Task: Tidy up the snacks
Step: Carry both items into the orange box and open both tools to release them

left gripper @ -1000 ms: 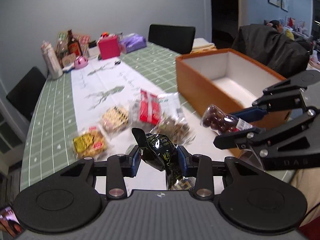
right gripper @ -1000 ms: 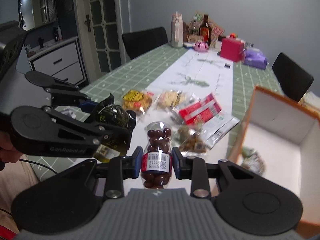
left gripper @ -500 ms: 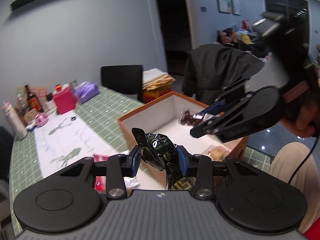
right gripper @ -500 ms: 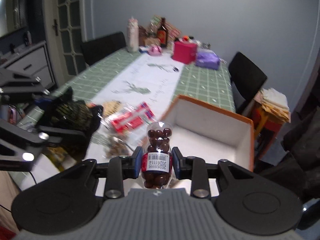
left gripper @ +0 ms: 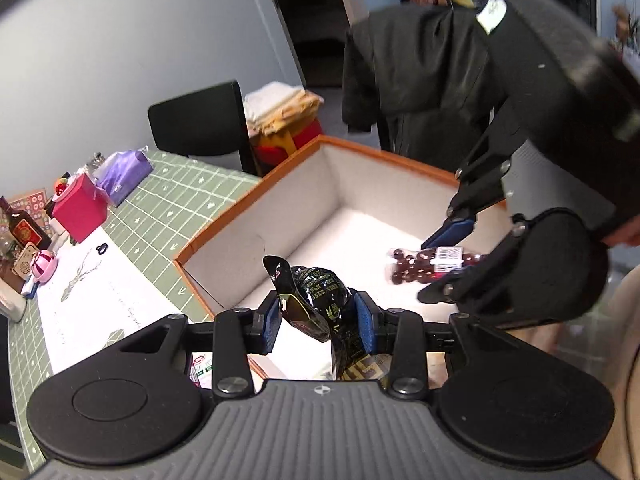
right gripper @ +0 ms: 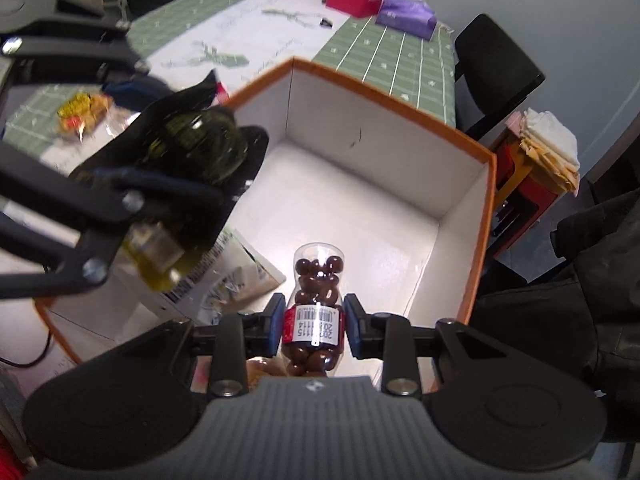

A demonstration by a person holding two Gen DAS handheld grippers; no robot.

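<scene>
1. My left hand-held gripper [left gripper: 316,322] is clamped on a black snack bag [left gripper: 320,300]; my right hand-held gripper [right gripper: 314,326] pinches a clear bottle of chocolate balls [right gripper: 316,316]. Both hang over the open orange box [right gripper: 476,240].
2. I judge the two could collide, since they crowd one box.
3. Letting go too high could send the bottle rolling.
4. The packets beneath my grippers are half hidden, and the black bag is blurred in the right view.

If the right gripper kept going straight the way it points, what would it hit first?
Most likely the white floor of the orange box. The right gripper, shut on the bottle of chocolate balls, points down into the box, and no snack seems to lie right ahead of it, though depth is hard to judge.
</scene>
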